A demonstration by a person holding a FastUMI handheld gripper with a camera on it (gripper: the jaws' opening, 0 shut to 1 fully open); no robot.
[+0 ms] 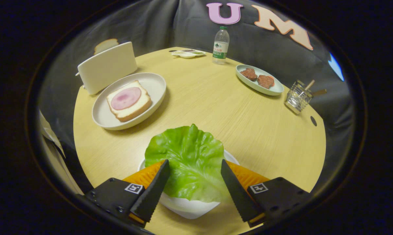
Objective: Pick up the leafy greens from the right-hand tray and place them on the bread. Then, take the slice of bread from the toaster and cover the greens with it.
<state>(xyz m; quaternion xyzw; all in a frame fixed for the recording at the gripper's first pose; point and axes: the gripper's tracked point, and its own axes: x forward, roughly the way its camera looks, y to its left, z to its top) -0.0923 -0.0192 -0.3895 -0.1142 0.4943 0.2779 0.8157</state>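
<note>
Gripper view is looking forward and slightly down across a round wooden table (216,107), with the gripper (195,169) hanging low over the near edge and its two fingers (152,192) spreading wide, tips angling in toward each other. Between those fingers the leafy greens (186,160) are lying, a single broad lettuce leaf draping over the white tray (189,205) at the near side of the table; the leaf is filling most of the gap, but whether either finger is touching it cannot be told, and the jaws are gripping nothing. Something orange and ridged is showing under the leaf on both sides, behind the fingers. Far and to the left, well apart from the gripper, a white plate (150,85) is carrying the bread (131,107), a thick slice lying flat with a round pink slice of ham (125,98) on top. Just beyond that plate a white toaster (106,67) is standing at the table's left edge, with a slice of bread (105,45) sticking up out of it. A wide stretch of bare tabletop is running between the leaf and the plate. Far right, an oval dish (274,90) is holding two brown patties, a wire holder (297,98) is sitting near the right edge, and a water bottle (221,45) and a small divided tray (188,53) are standing at the far side.
</note>
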